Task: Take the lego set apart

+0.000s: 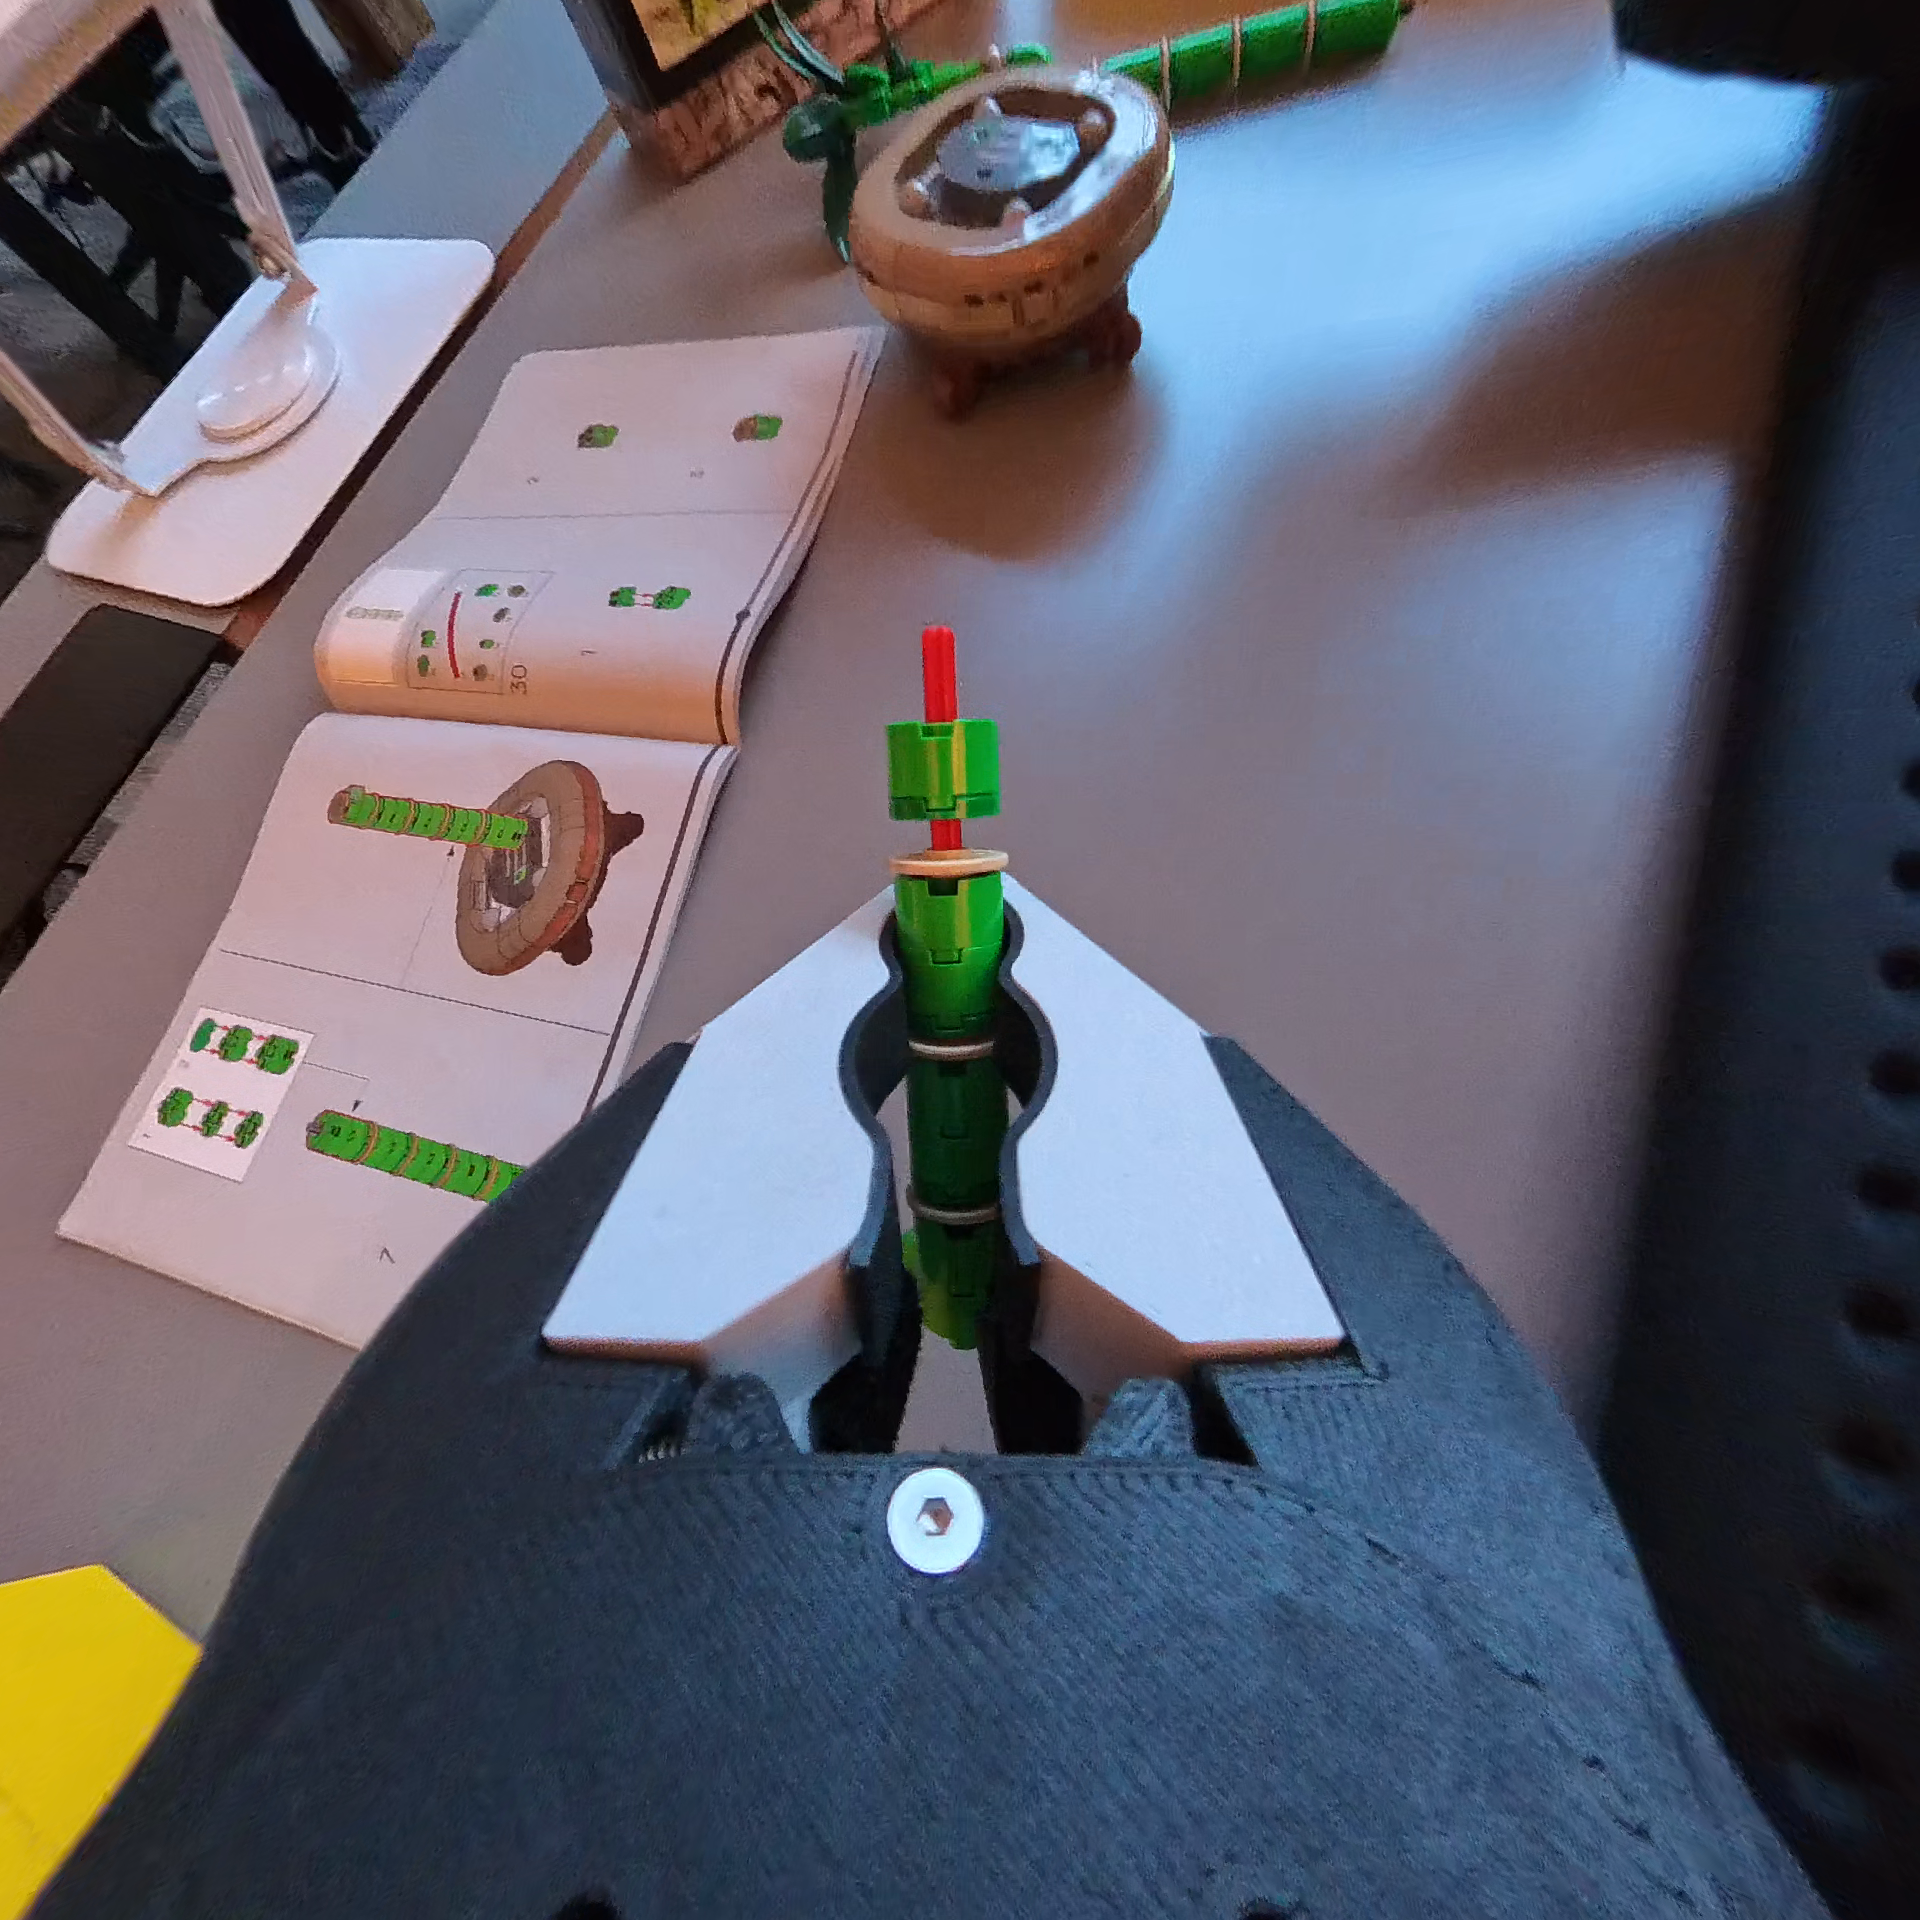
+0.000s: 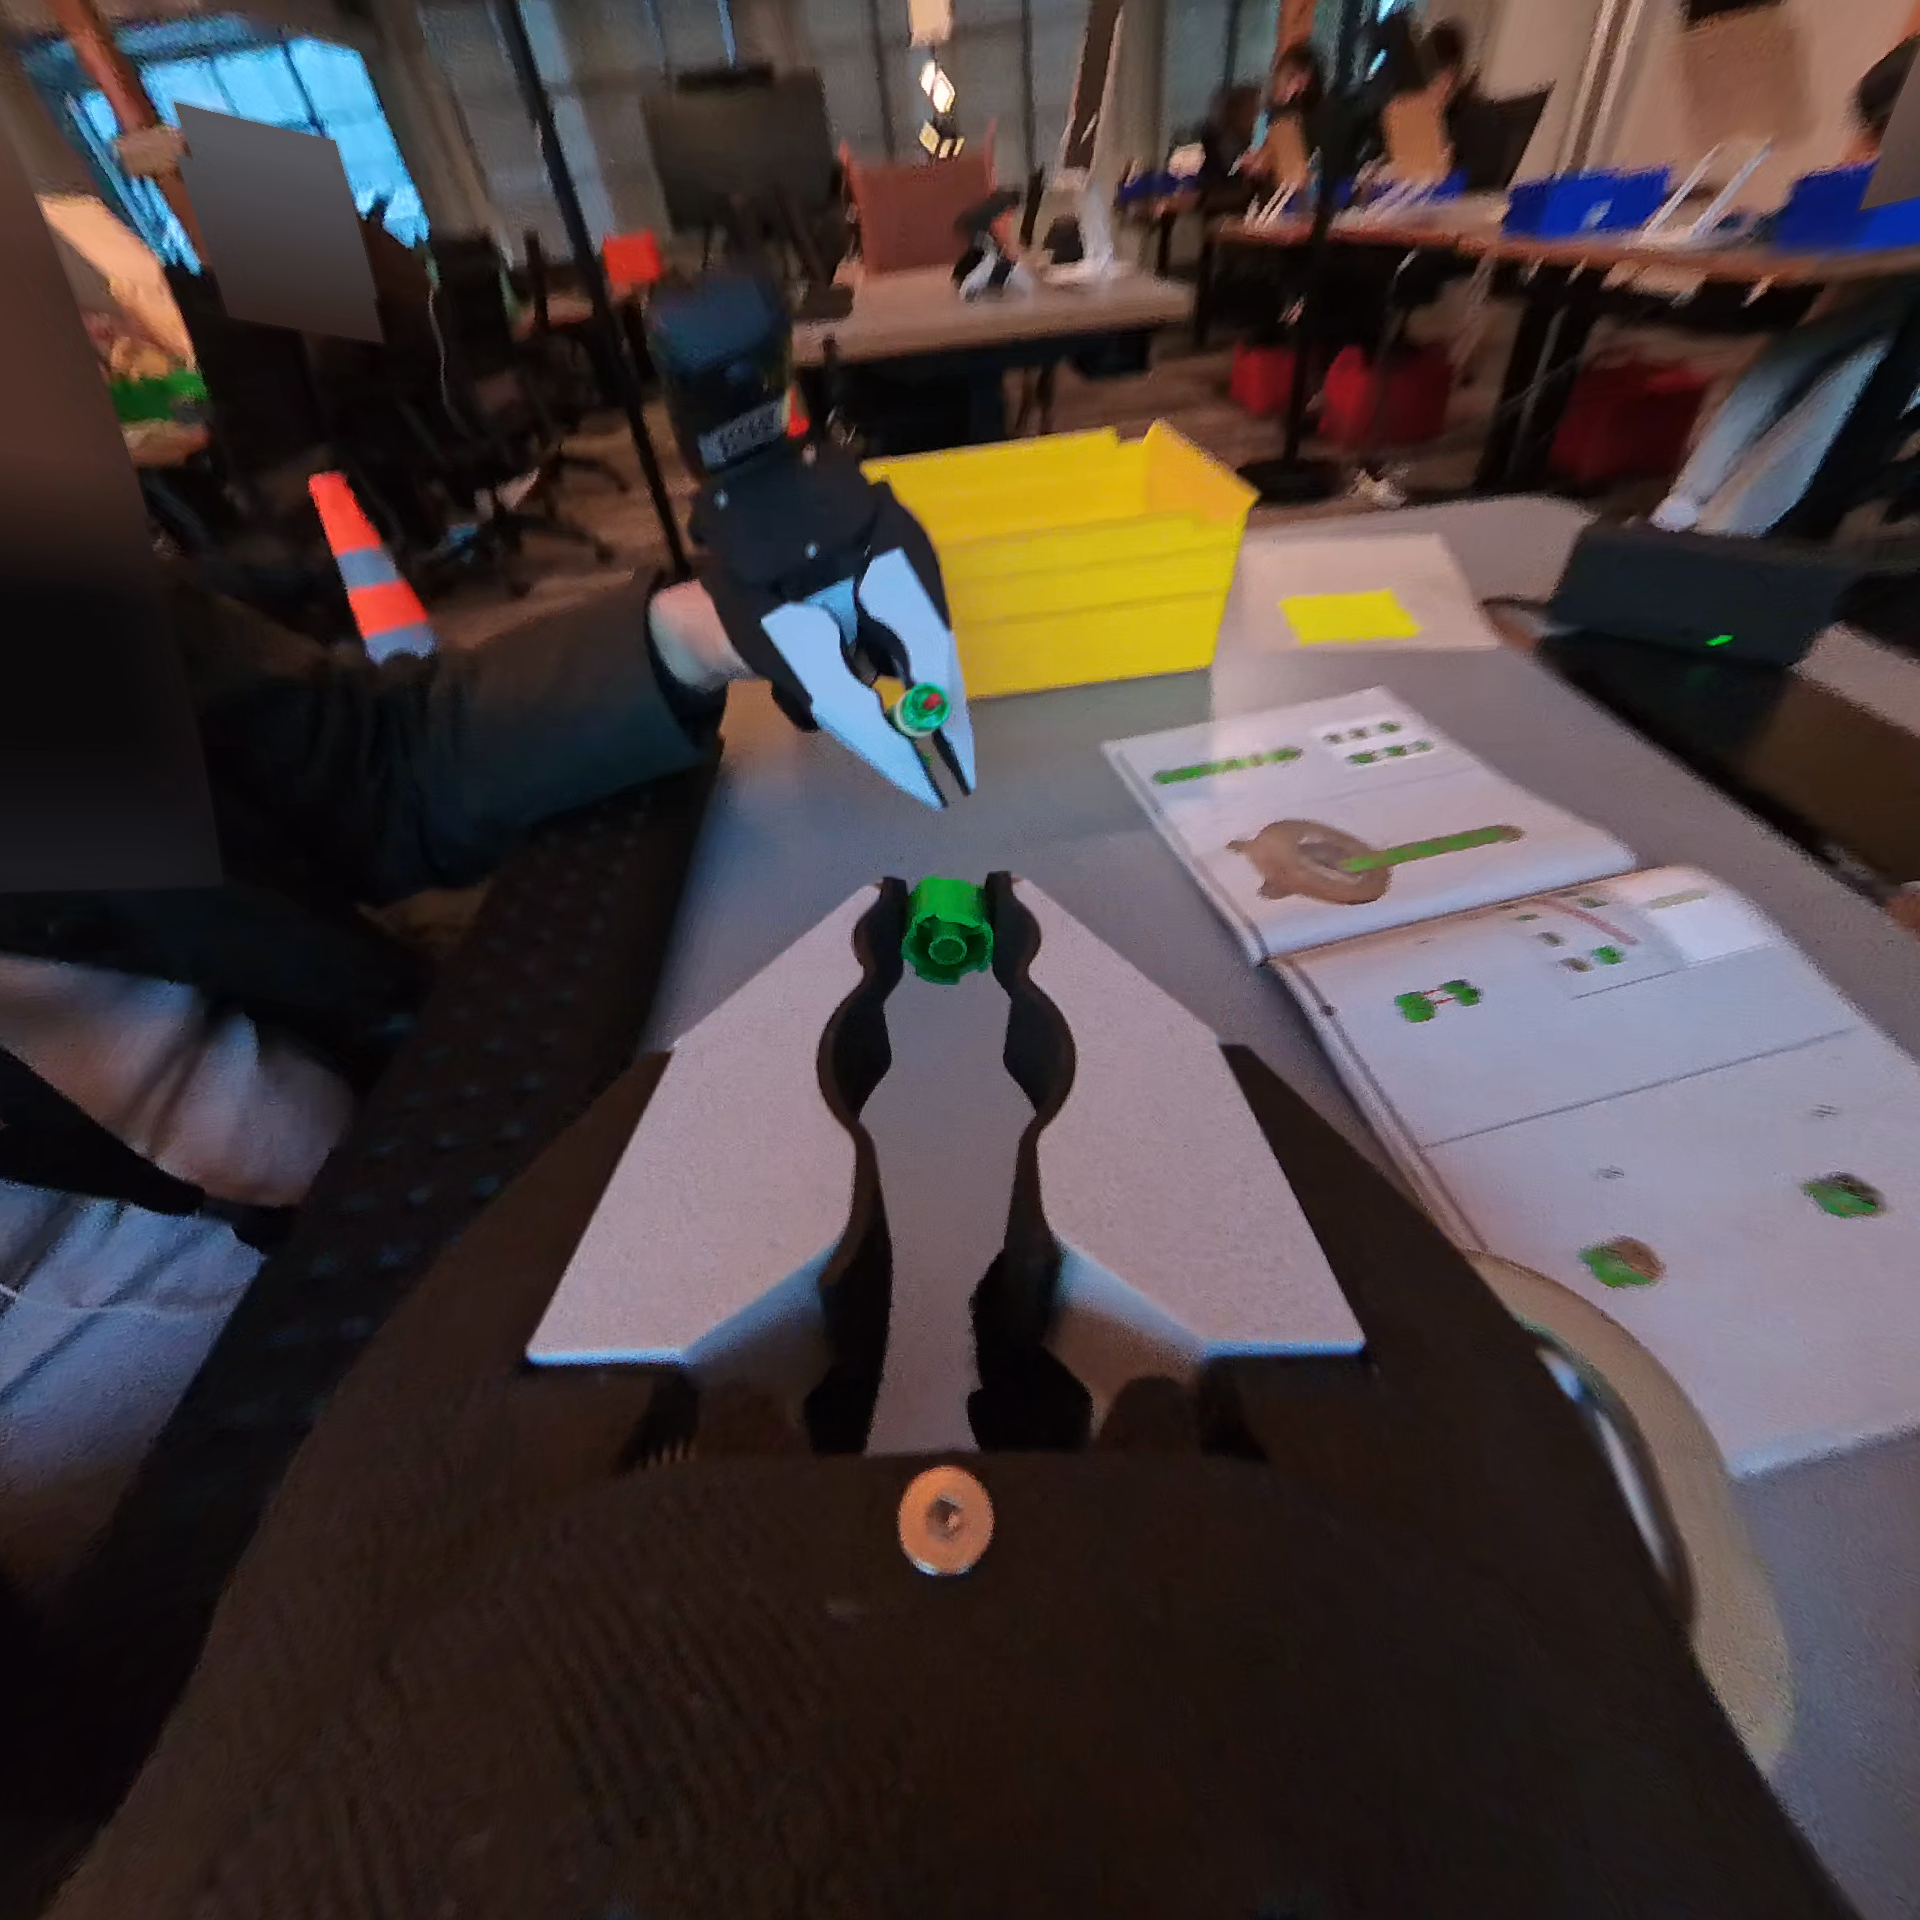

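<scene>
The left gripper (image 1: pixel 951 914) is clamped on a green segmented stalk (image 1: pixel 951 997) that lies lengthwise between its two fingers, the jaws closed against the stalk's sides. Beyond the fingertips a tan ring (image 1: pixel 948 862) caps the gripped section; a red axle (image 1: pixel 938 675) extends further forward, carrying one green round piece (image 1: pixel 942 769) set apart from the tan ring by a short bare stretch of axle. In the right wrist view the same gripper appears farther off, above the grey table (image 2: pixel 1039 852), with the stalk seen end-on. The right gripper (image 2: pixel 945 914) holds a separate green round brick (image 2: pixel 945 930) at its fingertips, the jaws only slightly parted and pressed to either side of the brick; this brick is clear of the stalk, with open space between them. On the table, an open instruction booklet (image 1: pixel 582 644) lies left of the left gripper. A brown round pot model (image 1: pixel 1008 208) stands beyond it, with a second green stalk (image 1: pixel 1247 47) lying behind the pot. A yellow bin (image 2: pixel 1081 561) stands at the table's far side
</scene>
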`<state>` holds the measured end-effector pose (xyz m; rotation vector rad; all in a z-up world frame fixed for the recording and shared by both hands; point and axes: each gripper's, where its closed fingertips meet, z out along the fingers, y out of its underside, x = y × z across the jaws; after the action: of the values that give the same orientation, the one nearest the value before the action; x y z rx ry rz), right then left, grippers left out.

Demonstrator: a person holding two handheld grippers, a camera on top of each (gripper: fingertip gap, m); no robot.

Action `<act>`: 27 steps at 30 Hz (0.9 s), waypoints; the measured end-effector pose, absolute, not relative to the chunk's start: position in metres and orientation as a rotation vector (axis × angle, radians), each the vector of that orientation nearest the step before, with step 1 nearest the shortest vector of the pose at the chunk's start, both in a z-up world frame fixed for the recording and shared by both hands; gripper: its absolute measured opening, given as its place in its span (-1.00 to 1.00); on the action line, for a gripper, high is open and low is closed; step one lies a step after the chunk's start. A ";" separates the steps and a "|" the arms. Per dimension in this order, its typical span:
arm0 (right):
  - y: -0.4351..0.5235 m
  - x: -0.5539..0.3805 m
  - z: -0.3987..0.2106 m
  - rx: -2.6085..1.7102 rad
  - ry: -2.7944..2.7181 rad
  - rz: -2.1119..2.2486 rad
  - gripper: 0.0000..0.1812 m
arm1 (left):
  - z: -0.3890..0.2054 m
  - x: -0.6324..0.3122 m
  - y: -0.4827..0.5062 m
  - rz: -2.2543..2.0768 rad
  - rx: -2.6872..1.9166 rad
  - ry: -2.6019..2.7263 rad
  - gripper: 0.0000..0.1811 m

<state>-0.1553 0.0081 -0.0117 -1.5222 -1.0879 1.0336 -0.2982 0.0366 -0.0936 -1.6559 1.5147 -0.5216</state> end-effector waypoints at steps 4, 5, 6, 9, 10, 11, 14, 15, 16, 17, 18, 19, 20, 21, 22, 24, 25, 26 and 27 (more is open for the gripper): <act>0.004 -0.181 -0.026 -1.505 -1.166 1.097 -0.82 | -0.120 -0.296 0.036 -0.414 -1.698 1.593 -0.91; 0.002 -0.186 -0.030 -1.504 -1.187 1.115 -0.82 | -0.127 -0.296 0.037 -0.367 -1.707 1.619 -0.91; 0.001 -0.190 -0.038 -1.532 -1.210 1.112 -0.82 | -0.135 -0.296 0.038 -0.319 -1.715 1.650 -0.91; -0.002 -0.201 -0.076 -1.667 -1.339 1.028 -0.83 | -0.156 -0.294 0.033 -0.215 -1.733 1.760 -0.91; -0.003 -0.204 -0.092 -1.726 -1.396 0.977 -0.83 | -0.156 -0.291 0.032 -0.197 -1.717 1.762 -0.92; -0.005 -0.208 -0.105 -1.764 -1.446 0.933 -0.83 | -0.157 -0.289 0.029 -0.198 -1.704 1.778 -0.92; -0.007 -0.216 -0.132 -1.825 -1.559 0.821 -0.82 | -0.157 -0.287 0.027 -0.193 -1.703 1.786 -0.92; -0.007 -0.218 -0.136 -1.829 -1.577 0.802 -0.83 | -0.157 -0.288 0.028 -0.195 -1.704 1.785 -0.92; -0.008 -0.219 -0.138 -1.828 -1.587 0.795 -0.82 | -0.157 -0.288 0.028 -0.199 -1.706 1.781 -0.92; -0.007 -0.220 -0.140 -1.828 -1.587 0.792 -0.79 | -0.157 -0.288 0.028 -0.204 -1.708 1.779 -0.92; -0.006 -0.220 -0.140 -1.829 -1.582 0.791 -0.74 | -0.157 -0.288 0.028 -0.205 -1.710 1.778 -0.92; -0.004 -0.219 -0.140 -1.832 -1.573 0.789 -0.70 | -0.157 -0.288 0.027 -0.205 -1.709 1.779 -0.92; -0.003 -0.219 -0.139 -1.827 -1.560 0.793 -0.66 | -0.157 -0.287 0.027 -0.205 -1.707 1.781 -0.92; -0.001 -0.220 -0.135 -1.810 -1.539 0.804 -0.62 | -0.157 -0.286 0.026 -0.205 -1.703 1.784 -0.92; 0.001 -0.223 -0.129 -1.784 -1.509 0.813 -0.57 | -0.157 -0.284 0.025 -0.206 -1.696 1.786 -0.92; 0.004 -0.231 -0.113 -1.706 -1.462 0.826 -0.52 | -0.155 -0.279 0.021 -0.216 -1.674 1.795 -0.92; 0.003 -0.238 -0.104 -1.655 -1.440 0.835 -0.51 | -0.154 -0.276 0.019 -0.225 -1.662 1.799 -0.92; 0.003 -0.245 -0.096 -1.608 -1.420 0.836 -0.51 | -0.152 -0.272 0.016 -0.239 -1.647 1.802 -0.92; 0.003 -0.251 -0.092 -1.585 -1.410 0.818 -0.51 | -0.149 -0.268 0.013 -0.253 -1.630 1.803 -0.92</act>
<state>-0.2510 0.0033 -0.0924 -1.5851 -1.4102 0.8183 -0.2684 0.0129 -0.1493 -1.6297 1.8034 -0.2527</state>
